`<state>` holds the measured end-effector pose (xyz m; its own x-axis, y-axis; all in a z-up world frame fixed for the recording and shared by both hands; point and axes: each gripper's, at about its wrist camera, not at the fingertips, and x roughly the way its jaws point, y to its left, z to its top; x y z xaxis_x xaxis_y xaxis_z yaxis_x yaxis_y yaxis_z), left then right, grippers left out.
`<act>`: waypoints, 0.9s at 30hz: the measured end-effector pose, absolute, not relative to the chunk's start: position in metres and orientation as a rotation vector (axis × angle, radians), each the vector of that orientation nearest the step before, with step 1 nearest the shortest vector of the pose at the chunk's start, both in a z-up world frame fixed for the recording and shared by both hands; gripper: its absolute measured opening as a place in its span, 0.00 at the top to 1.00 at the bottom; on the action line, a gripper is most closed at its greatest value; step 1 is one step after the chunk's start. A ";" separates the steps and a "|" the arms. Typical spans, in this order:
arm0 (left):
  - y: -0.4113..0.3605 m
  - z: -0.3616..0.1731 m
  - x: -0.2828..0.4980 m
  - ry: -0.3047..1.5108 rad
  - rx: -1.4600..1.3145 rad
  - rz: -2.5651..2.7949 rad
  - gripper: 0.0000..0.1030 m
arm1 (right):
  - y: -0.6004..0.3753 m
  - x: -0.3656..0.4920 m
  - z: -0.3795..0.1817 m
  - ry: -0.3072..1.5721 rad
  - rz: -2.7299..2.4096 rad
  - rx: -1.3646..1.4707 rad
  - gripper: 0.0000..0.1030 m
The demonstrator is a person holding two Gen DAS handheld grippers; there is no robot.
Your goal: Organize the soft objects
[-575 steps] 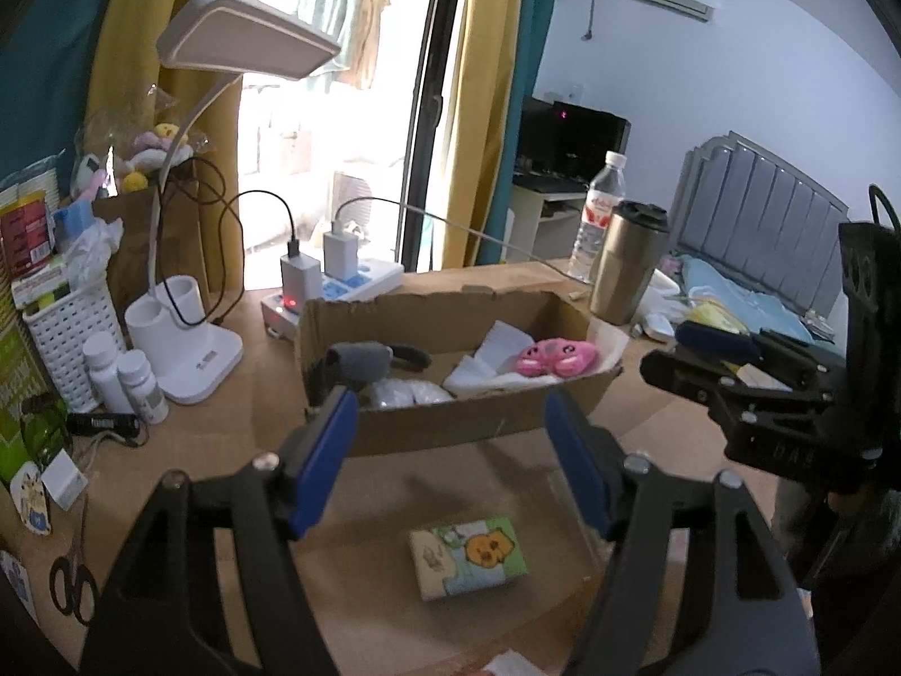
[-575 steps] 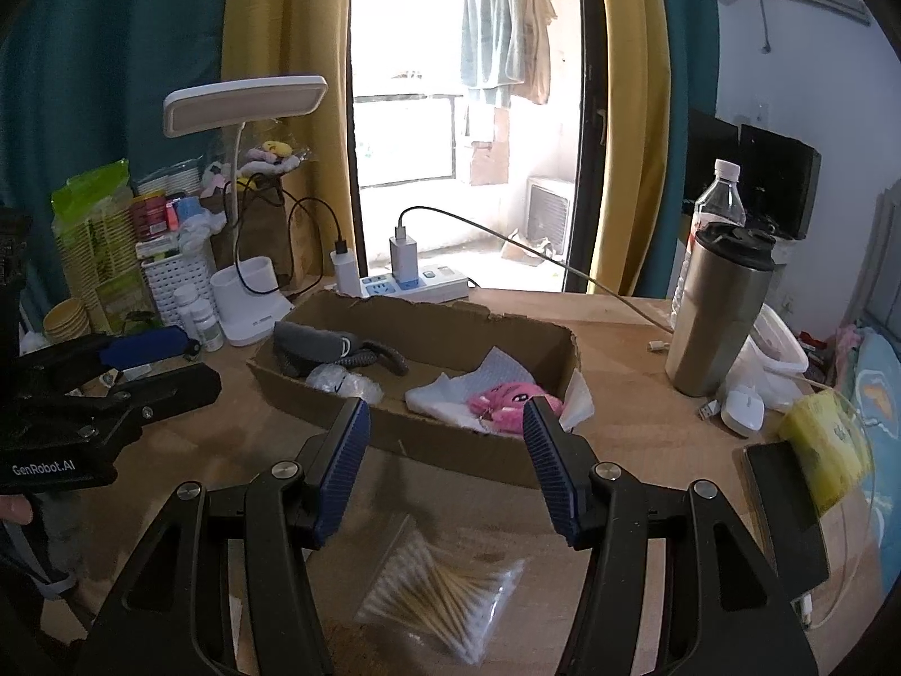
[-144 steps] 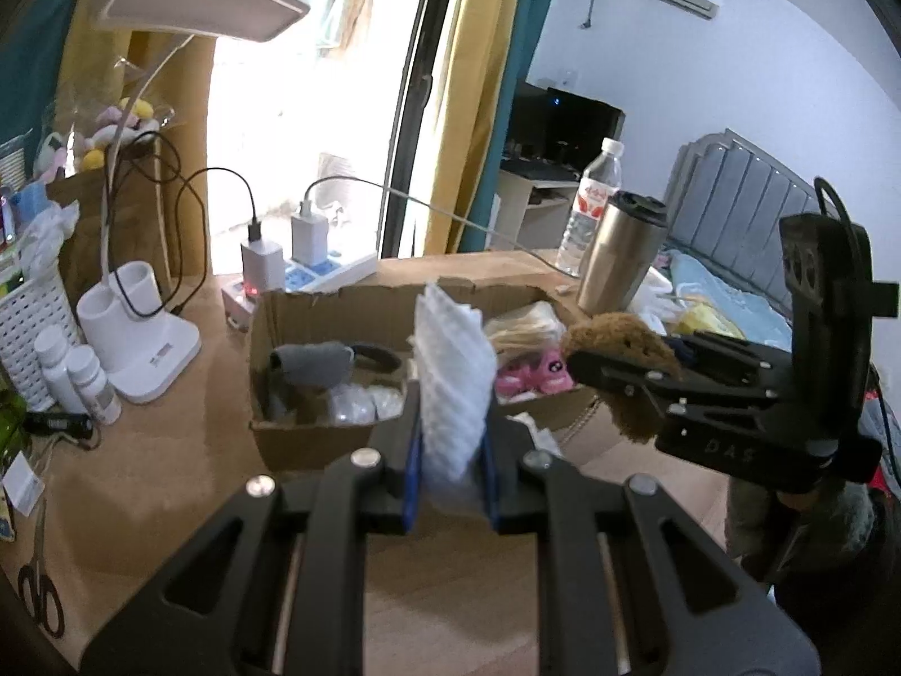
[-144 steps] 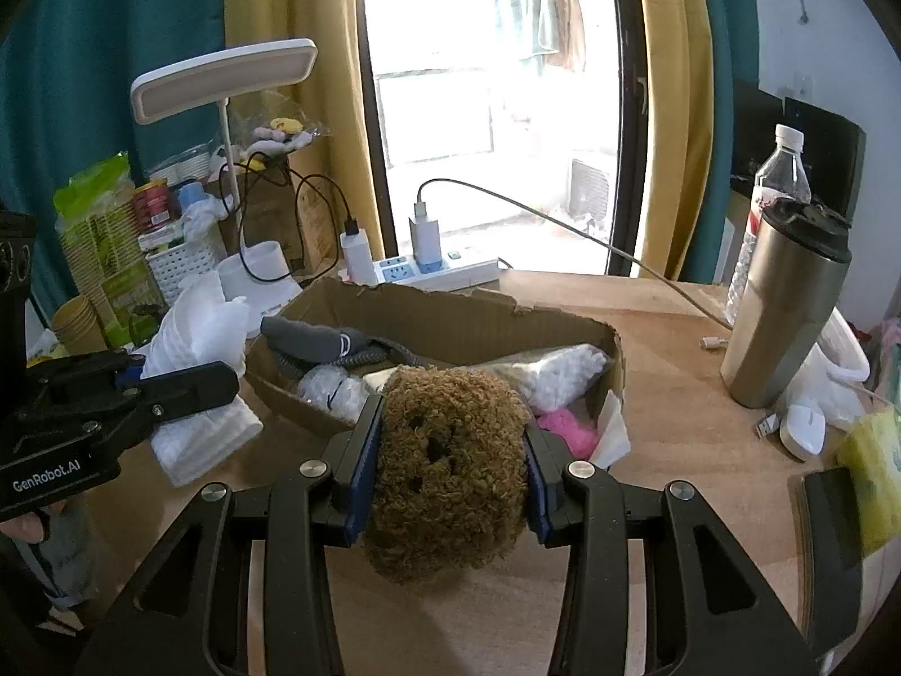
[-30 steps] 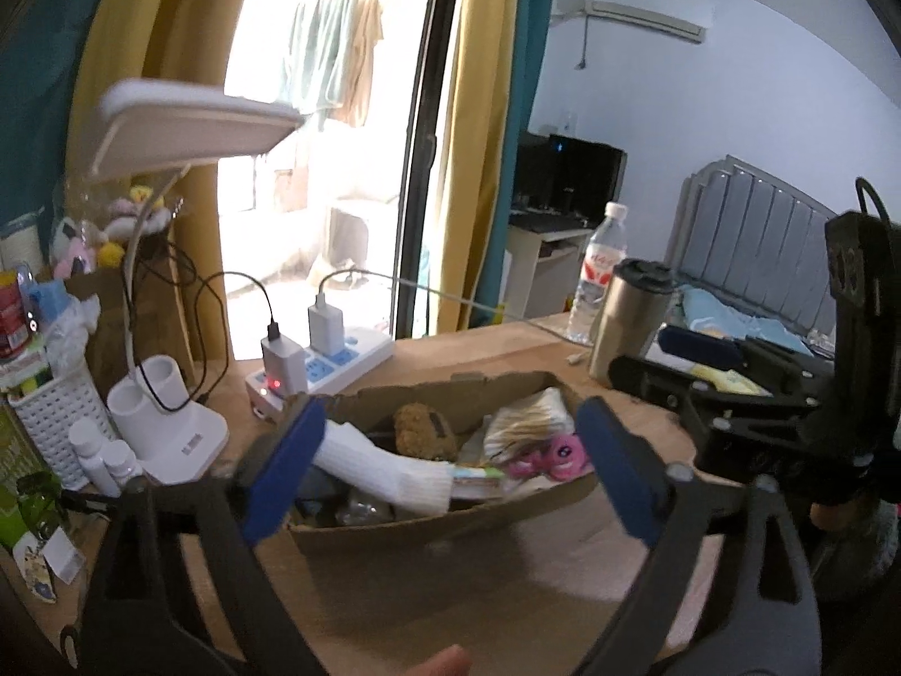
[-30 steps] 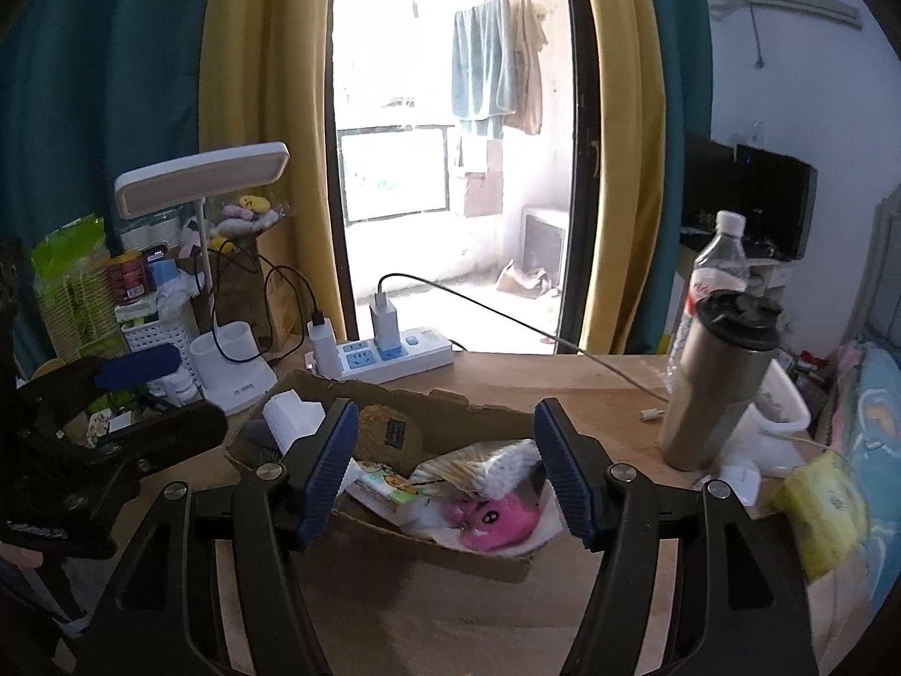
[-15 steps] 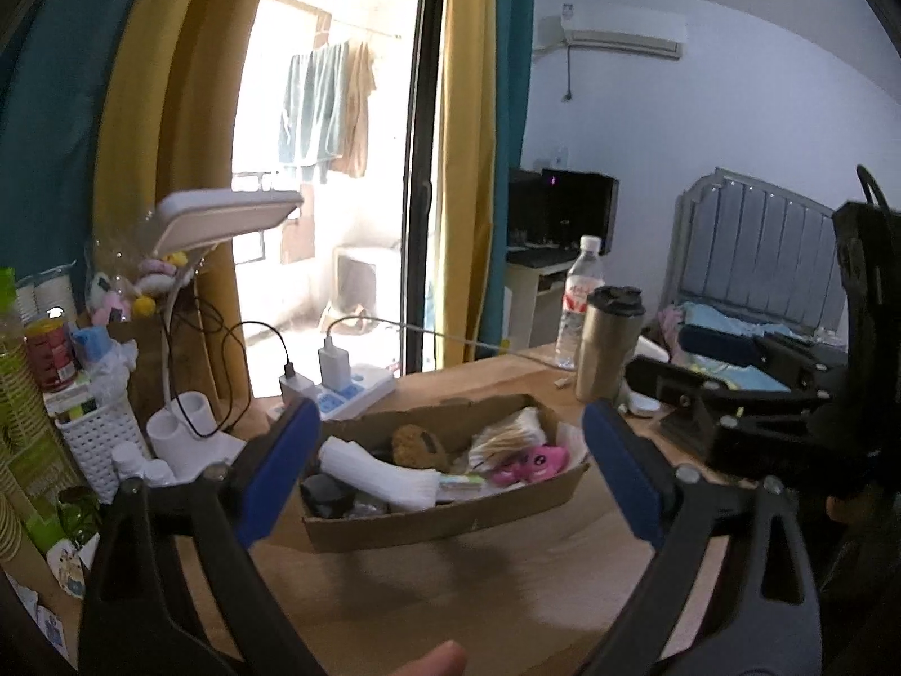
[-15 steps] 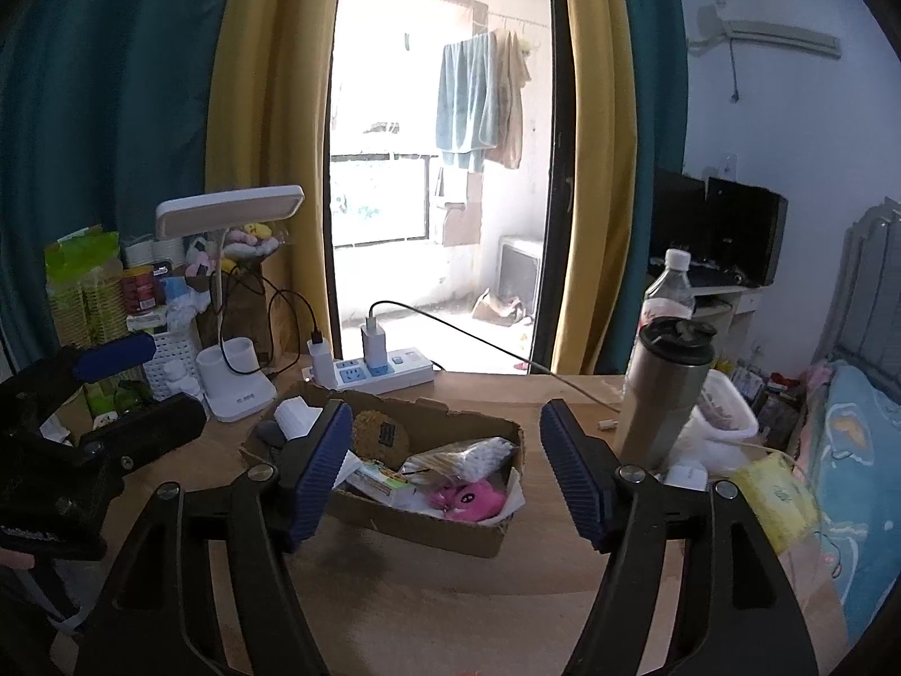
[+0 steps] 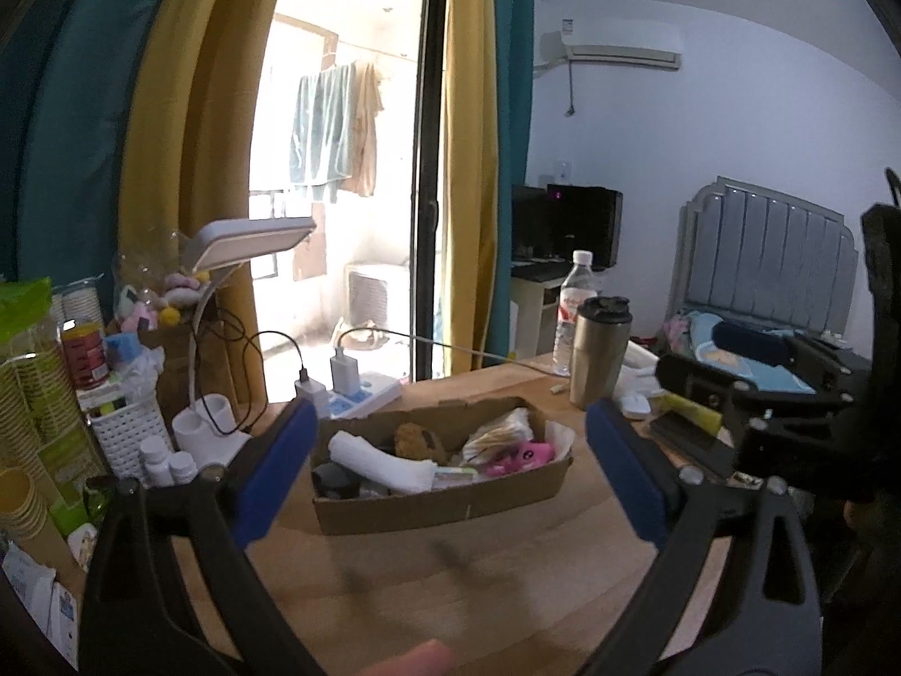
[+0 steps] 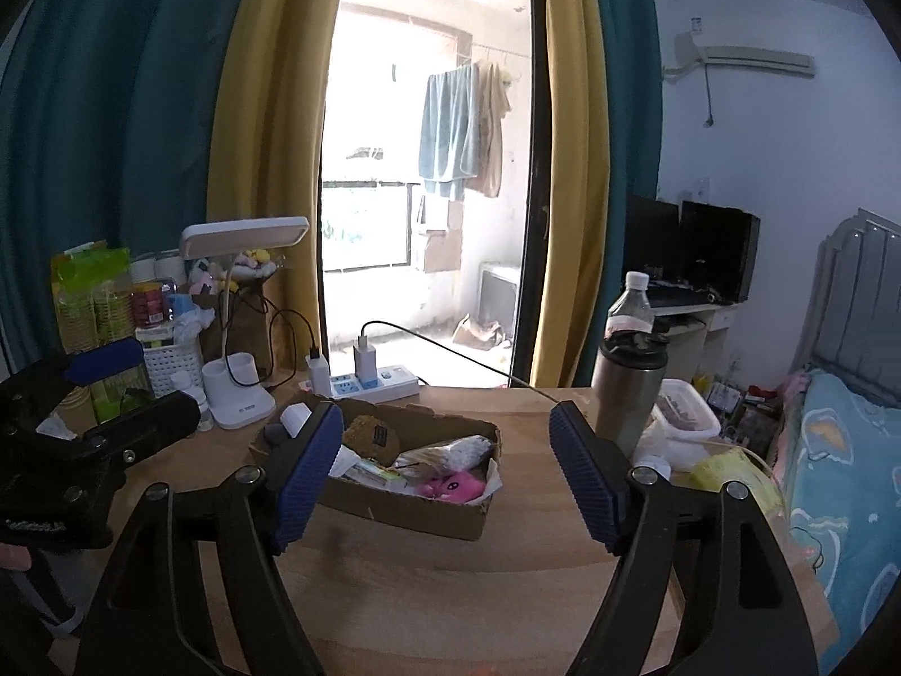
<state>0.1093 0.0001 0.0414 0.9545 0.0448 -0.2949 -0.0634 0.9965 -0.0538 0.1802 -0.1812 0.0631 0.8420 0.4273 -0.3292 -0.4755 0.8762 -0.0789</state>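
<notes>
A shallow cardboard box (image 9: 445, 501) sits on the wooden table and holds a rolled white towel (image 9: 383, 462), a brown plush toy (image 9: 416, 439), a bag of cotton swabs (image 9: 501, 431) and a pink plush toy (image 9: 518, 459). The box also shows in the right wrist view (image 10: 428, 515), with the brown plush (image 10: 371, 436) and pink plush (image 10: 453, 484) inside. My left gripper (image 9: 450, 473) is open and empty, held back from the box. My right gripper (image 10: 445, 479) is open and empty, also held back and above the table.
A white desk lamp (image 9: 248, 236), a power strip with chargers (image 9: 360, 388), a white basket (image 9: 129, 434) and small bottles (image 9: 169, 465) stand left of the box. A steel tumbler (image 9: 600, 349), a water bottle (image 9: 574, 310) and a mouse (image 9: 636, 405) are at the right. A bed (image 10: 844, 450) lies beyond the table's right edge.
Both grippers have pulled further back and up from the box, so it looks smaller. Both stay open and empty. The box contents have not moved.
</notes>
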 end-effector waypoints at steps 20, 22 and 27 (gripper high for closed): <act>-0.009 0.037 0.080 0.239 -0.073 0.091 0.05 | -0.198 0.149 0.051 0.256 0.424 -0.173 0.22; -0.011 0.037 0.079 0.234 -0.066 0.093 0.05 | -0.198 0.149 0.051 0.258 0.426 -0.172 0.22; -0.012 0.037 0.078 0.231 -0.060 0.100 0.05 | -0.198 0.148 0.049 0.267 0.431 -0.170 0.22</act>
